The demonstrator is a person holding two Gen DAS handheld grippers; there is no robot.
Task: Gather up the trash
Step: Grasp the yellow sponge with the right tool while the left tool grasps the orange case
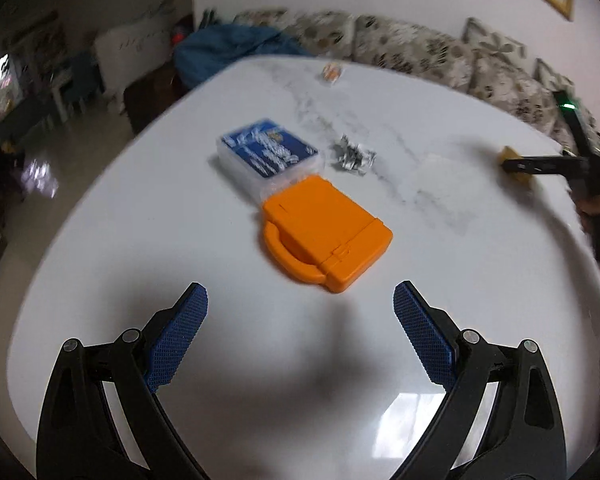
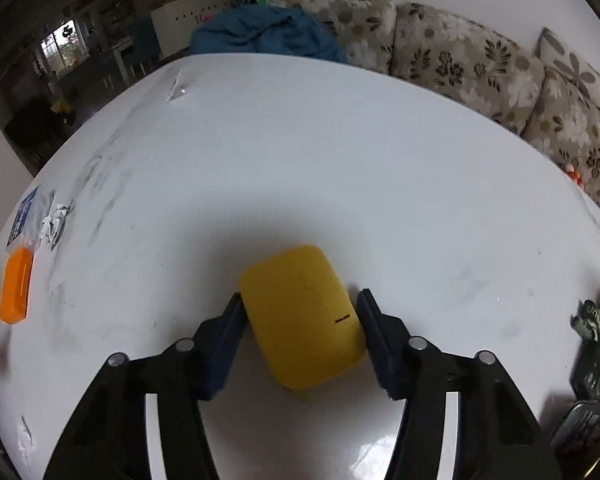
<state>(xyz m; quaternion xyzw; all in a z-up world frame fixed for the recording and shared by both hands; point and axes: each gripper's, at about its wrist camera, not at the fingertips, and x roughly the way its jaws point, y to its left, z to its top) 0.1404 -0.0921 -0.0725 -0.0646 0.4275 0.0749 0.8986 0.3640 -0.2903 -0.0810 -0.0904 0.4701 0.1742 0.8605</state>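
My left gripper (image 1: 300,300) is open and empty above the white marble table (image 1: 140,240), just short of an orange case with a handle (image 1: 324,232). Behind the case lies a clear box with a blue label (image 1: 268,152), and beside it a crumpled silver wrapper (image 1: 352,156). A small orange-and-clear wrapper (image 1: 332,72) lies at the far edge. My right gripper (image 2: 300,300) has its jaws around a yellow sponge-like block (image 2: 304,316) on the table; the left pad touches it and the right pad is close to its side. The right gripper also shows in the left wrist view (image 1: 548,164).
A floral sofa (image 2: 480,64) with a blue cloth heap (image 2: 264,32) runs behind the table. A clear plastic scrap (image 2: 176,88) lies at the far left edge. Dark packets and a tin (image 2: 596,360) sit at the right edge. A crumpled white wrapper (image 2: 54,224) lies left.
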